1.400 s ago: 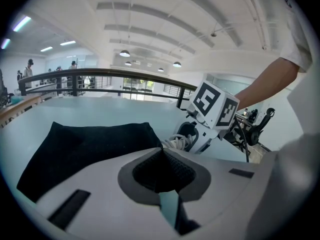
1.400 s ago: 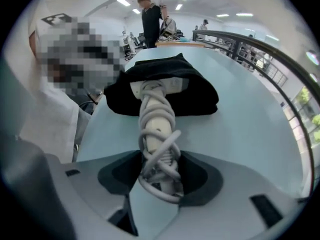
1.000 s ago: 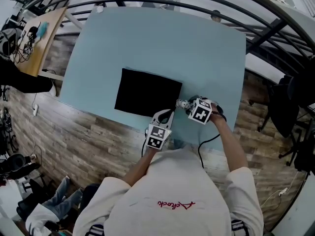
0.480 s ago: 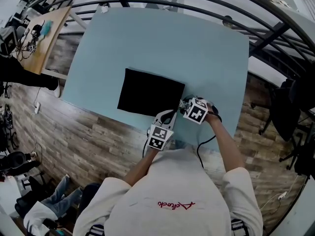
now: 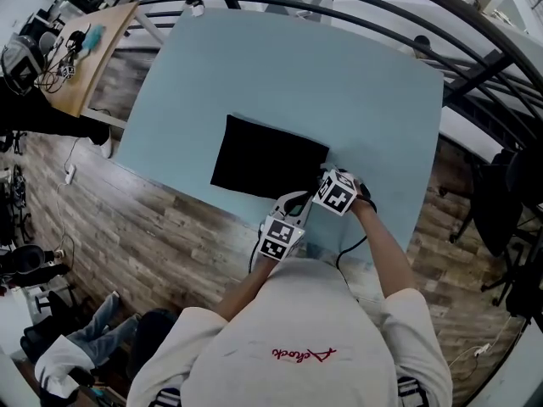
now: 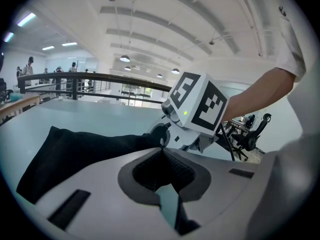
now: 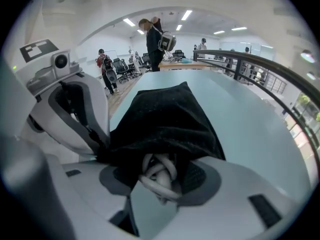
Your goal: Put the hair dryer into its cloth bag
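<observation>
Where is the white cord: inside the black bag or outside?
Partly in: loops of the white cord show below the edge of the black bag; cloth covers the rest.

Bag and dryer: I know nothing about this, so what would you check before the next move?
1. Left gripper pinches the bag edge: ok, jaws together on the cloth.
2. Right gripper holds the white cord: ok, the coil sits between its jaws.
3. Bag mouth covers the cord: ok, cloth drapes over the coil.
4. Dryer body inside the bag: cannot tell, only the cord shows.
5. Bag rests on the table: ok.
</observation>
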Demonstrator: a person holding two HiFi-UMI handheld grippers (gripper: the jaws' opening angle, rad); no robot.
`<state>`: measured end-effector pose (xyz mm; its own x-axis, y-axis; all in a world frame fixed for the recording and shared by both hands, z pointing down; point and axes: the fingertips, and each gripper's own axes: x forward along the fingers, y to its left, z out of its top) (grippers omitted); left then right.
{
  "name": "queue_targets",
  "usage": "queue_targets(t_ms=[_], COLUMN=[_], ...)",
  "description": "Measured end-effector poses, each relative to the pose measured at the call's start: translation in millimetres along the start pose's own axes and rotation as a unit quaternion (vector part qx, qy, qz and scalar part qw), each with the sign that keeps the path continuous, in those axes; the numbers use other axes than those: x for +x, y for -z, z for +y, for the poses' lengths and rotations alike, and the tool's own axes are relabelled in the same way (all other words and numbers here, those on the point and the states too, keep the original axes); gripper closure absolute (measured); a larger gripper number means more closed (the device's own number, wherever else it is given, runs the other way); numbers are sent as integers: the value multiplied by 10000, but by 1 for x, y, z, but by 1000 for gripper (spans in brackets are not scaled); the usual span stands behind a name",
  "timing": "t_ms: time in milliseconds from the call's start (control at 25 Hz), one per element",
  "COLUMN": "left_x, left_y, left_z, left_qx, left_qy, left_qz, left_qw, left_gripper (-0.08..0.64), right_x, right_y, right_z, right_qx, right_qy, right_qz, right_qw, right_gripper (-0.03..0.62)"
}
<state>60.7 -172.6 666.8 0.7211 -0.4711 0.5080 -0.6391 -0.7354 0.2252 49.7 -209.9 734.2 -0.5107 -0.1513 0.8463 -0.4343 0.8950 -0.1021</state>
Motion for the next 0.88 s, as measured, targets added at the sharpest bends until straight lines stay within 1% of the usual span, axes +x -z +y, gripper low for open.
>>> queue_targets(t_ms=[200, 400, 720, 880], left_x=[-6, -10, -17, -15], left_y=[-5, -9, -4, -4], left_z=[7, 12, 27, 28], left_qx=[-131, -220, -388, -401], left_qy=[26, 26, -39, -31], left_qz=[-123, -248, -255, -242], left_qw=[9998, 9994, 9989, 9989], left_gripper=[545, 545, 546, 545], right_x=[11, 20, 49, 52], right_y=[-15, -26, -34, -35], right_z=[-1, -2, -4, -6], right_qx=[-146, -248, -261, -225], right_qy=[-49, -239, -428, -411], right_qz=[-194, -399, -375, -439], right_qw=[9997, 9986, 9980, 9979], right_gripper=[368, 367, 365, 365])
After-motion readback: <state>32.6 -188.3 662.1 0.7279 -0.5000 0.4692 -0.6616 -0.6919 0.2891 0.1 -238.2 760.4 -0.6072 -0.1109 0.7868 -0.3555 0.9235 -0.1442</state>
